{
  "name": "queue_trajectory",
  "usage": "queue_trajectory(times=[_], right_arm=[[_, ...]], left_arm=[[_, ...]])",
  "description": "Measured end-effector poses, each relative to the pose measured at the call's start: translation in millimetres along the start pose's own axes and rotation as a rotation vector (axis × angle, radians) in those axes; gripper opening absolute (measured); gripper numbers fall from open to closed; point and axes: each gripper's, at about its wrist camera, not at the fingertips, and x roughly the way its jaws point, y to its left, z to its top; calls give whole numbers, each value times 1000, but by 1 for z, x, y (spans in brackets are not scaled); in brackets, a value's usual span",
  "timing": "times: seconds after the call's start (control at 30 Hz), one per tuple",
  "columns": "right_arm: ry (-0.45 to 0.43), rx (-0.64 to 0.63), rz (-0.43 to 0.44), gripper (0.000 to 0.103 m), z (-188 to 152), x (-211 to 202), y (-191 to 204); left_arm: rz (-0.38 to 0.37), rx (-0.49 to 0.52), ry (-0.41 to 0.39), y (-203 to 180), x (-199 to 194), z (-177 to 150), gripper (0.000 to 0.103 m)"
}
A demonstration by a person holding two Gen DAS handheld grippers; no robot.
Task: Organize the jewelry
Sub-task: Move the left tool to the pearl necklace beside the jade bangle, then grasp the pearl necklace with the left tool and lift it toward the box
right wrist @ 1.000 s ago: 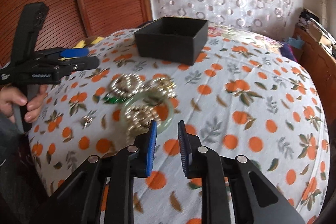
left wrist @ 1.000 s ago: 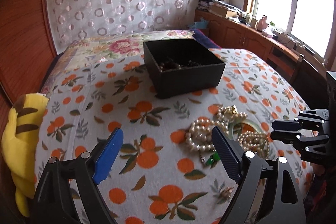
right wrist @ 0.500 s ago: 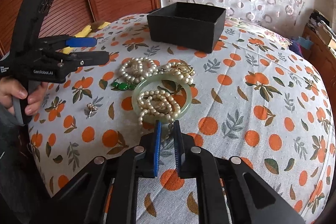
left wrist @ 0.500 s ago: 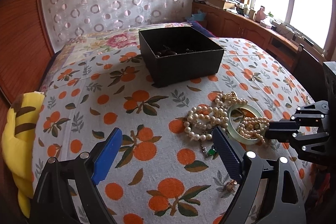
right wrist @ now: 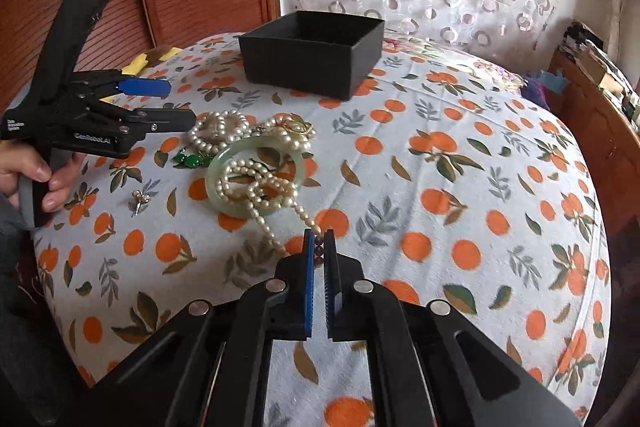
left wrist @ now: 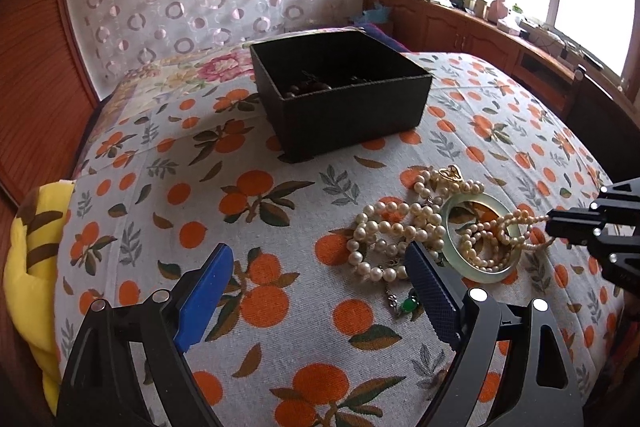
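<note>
A black open box with dark jewelry inside stands on the orange-print cloth. In front of it lies a pile: a pale green jade bangle, a thick pearl necklace, a thin pearl strand, a gold piece and a green pendant. My right gripper is shut on the end of the thin pearl strand, which trails back over the bangle. My left gripper is open and empty, just left of the pile.
A small pearl earring lies apart from the pile on the cloth. A yellow striped plush toy hangs at the bed's left edge. Wooden cabinets and a window stand beyond the right side.
My right gripper closed from slightly apart onto the thin pearl strand and pulled its end off the bangle toward itself. My left gripper stayed open, shifting slightly.
</note>
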Motion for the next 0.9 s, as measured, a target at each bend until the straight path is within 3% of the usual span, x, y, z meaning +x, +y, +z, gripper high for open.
queue_trajectory(times=[0.1, 0.4, 0.7, 0.9], right_arm=[[9, 10, -5, 5, -6, 1, -2], [-16, 16, 9, 6, -9, 2, -6], [-25, 22, 10, 6, -10, 2, -6], [-25, 20, 11, 6, -10, 2, -6]], left_arm=[[-9, 6, 3, -2, 2, 2, 80], [-28, 49, 50, -8, 12, 5, 32], [-13, 54, 50, -8, 18, 10, 30], [-33, 51, 34, -10, 17, 8, 20]])
